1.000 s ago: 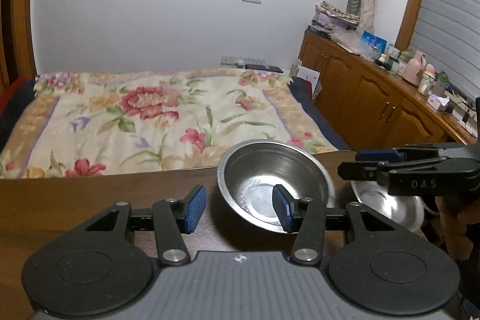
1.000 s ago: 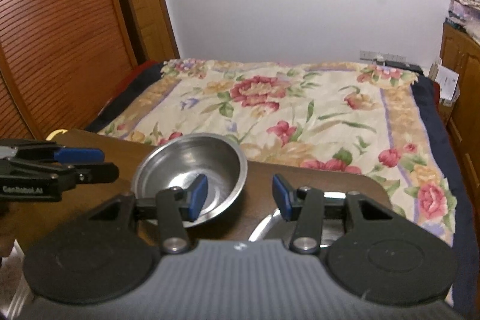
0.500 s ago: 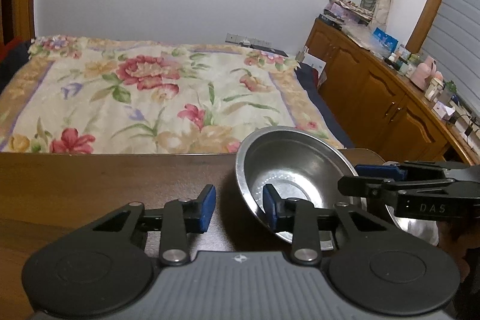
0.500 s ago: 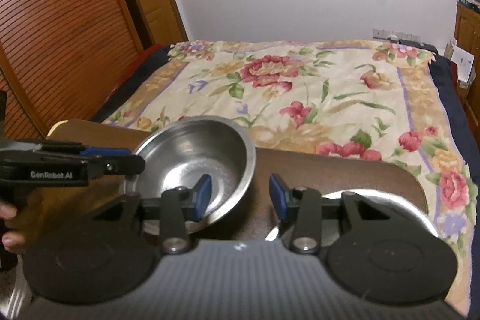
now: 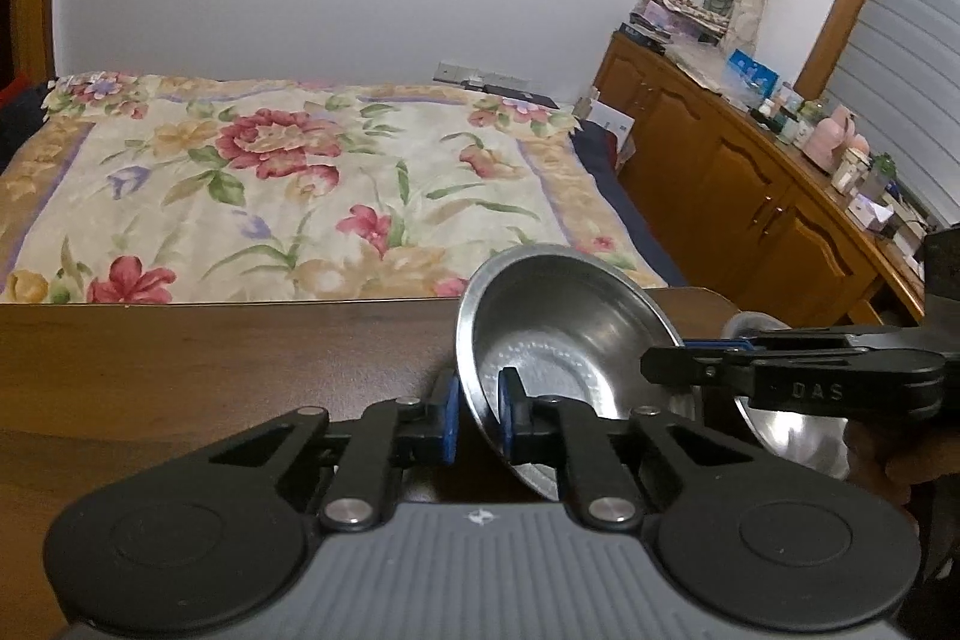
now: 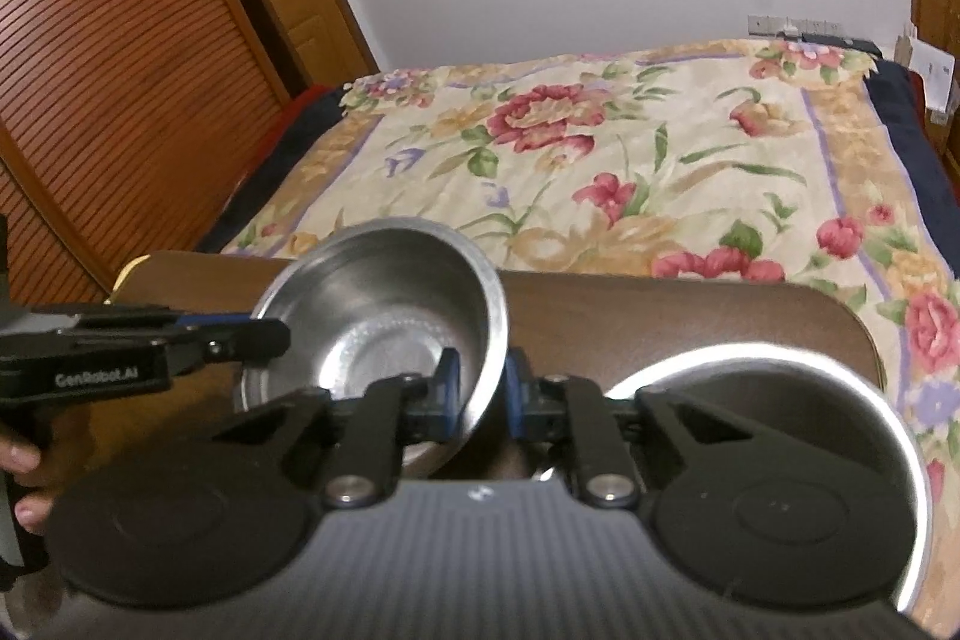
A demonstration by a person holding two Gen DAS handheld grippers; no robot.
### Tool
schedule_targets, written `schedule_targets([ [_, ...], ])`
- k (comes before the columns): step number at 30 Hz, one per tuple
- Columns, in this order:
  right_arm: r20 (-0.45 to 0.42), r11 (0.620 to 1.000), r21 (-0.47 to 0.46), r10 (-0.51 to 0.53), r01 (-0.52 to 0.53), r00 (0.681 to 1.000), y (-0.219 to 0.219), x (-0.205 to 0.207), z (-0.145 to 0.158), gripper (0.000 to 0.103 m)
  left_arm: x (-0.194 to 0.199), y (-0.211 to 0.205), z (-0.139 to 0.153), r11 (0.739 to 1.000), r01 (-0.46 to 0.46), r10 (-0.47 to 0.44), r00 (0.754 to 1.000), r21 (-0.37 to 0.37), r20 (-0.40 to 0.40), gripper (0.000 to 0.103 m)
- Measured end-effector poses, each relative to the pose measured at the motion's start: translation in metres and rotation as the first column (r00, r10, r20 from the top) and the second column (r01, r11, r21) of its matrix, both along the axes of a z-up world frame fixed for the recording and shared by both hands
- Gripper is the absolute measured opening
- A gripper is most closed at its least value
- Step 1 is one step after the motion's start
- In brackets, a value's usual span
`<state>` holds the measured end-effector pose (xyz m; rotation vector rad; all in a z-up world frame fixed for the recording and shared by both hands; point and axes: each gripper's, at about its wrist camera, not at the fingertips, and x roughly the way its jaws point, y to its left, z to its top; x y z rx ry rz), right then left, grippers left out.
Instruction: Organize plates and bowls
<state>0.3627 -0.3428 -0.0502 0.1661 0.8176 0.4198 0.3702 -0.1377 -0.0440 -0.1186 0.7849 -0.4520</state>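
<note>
Filling the far half of the room is a bed (image 5: 288, 184) under a floral quilt, with a dark wooden worktop (image 5: 210, 358) lying near. Only the left view is showing the cluttered cabinets (image 5: 750, 196) on the right; only the right view is showing the slatted doors (image 6: 108, 70) and a steel plate (image 6: 750, 358). Both claws, apart a second ago, are now clamping a steel bowl (image 5: 558, 340): left claw (image 5: 477, 415) on its left rim, right claw (image 6: 483, 394) on its right rim.

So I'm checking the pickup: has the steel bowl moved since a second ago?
Yes. The steel bowl has tipped up at its far rim, against the table edge, with the left gripper and right gripper clamped on its rim.
</note>
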Motion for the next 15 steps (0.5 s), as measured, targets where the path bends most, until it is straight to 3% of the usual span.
schedule_targets([
  [15, 0.070, 1.000, 0.007, -0.017, 0.017, 0.997, -0.005, -0.046, 0.054, 0.011, -0.055, 0.003, 0.050, 0.999, 0.038, -0.039, 0.995, 0.010, 0.087, 0.012],
])
